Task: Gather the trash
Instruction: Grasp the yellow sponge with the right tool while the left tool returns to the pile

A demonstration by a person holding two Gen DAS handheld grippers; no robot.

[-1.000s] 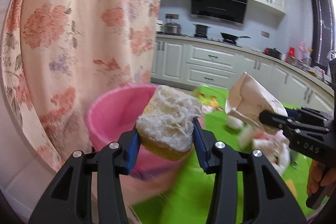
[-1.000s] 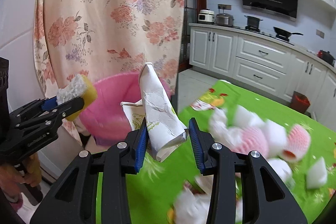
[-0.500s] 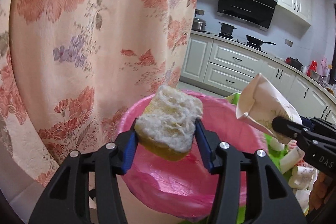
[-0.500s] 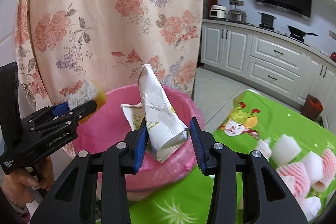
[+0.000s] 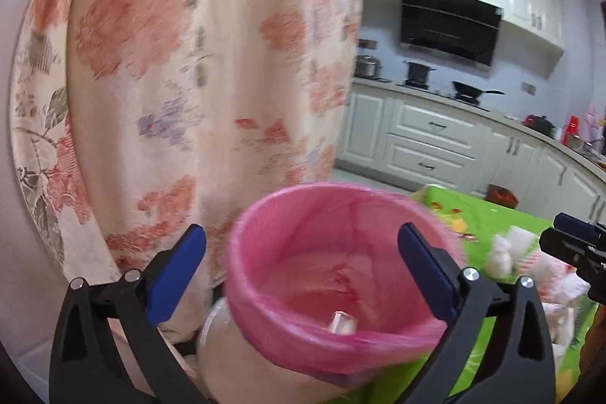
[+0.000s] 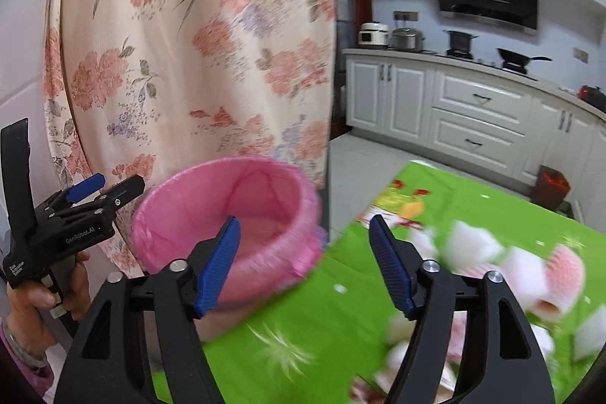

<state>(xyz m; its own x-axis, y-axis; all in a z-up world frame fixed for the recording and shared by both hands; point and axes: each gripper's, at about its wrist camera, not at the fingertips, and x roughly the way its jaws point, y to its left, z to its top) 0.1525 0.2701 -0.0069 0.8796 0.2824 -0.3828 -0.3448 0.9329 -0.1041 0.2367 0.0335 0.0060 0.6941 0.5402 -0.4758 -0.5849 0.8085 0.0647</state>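
A bin lined with a pink bag point(image 5: 341, 188) stands beside the green-clothed table point(image 6: 341, 309). My left gripper point(image 5: 303, 271) hovers over its mouth, jaws opening wide, nothing between the blue pads. A pale scrap point(image 5: 341, 322) lies at the bin's bottom. In the right wrist view the bin point(image 6: 235, 159) sits ahead and left of my right gripper point(image 6: 305, 267), whose jaws are also opening and hold nothing. The left gripper point(image 6: 117, 182) shows there at the left, held by a hand point(image 6: 34, 294). The right gripper's tip point(image 5: 568, 237) pokes in at the left view's right edge.
A floral curtain point(image 6: 189, 44) hangs right behind the bin. White foam pieces point(image 6: 469, 245) and pink foam nets point(image 6: 564, 271) lie scattered on the green cloth to the right. Kitchen cabinets point(image 6: 473, 108) run along the far wall.
Both grippers have opened. The sponge has left the left jaws and the crumpled paper bag has left the right jaws. The right view has swung right, toward the table.
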